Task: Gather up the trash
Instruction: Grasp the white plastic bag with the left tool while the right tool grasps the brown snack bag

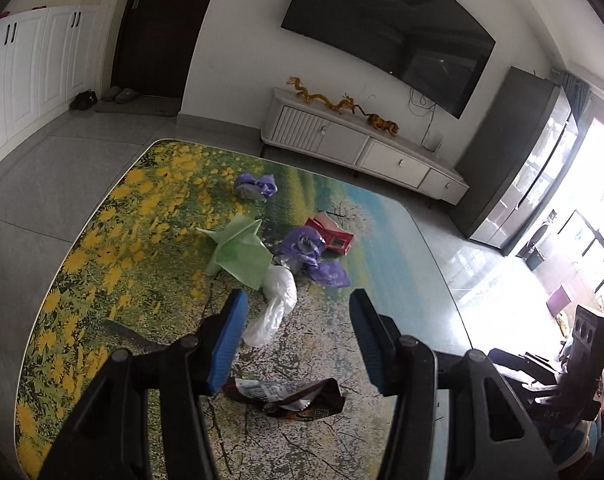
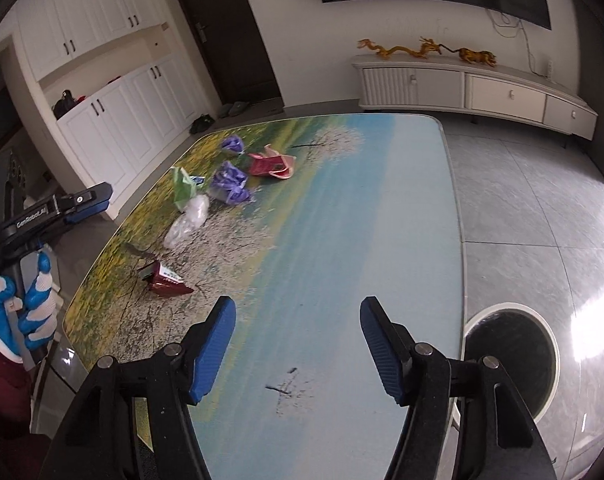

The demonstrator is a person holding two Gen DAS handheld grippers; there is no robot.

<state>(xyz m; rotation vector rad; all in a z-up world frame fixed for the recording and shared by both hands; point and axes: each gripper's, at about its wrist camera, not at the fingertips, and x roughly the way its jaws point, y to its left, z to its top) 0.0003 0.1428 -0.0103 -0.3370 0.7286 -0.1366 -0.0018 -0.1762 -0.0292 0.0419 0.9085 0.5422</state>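
Trash scattered toward the table's [image 2: 381, 208] left edge: brown snack wrapper [image 1: 286, 398] nearest, presumably first pick, directly under left gripper [image 1: 298, 344], jaws spread, empty; right gripper [image 2: 298, 348] likewise agape over bare tabletop; bin [image 2: 509, 356] beside right edge.

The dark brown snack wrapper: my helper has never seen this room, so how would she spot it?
Start at the table printed with yellow flowers and blossom trees. Trash lies across it; the dark brown snack wrapper lies alone at the near edge, apart from the cluster of bags. It alone is brown, crumpled flat, with white print.
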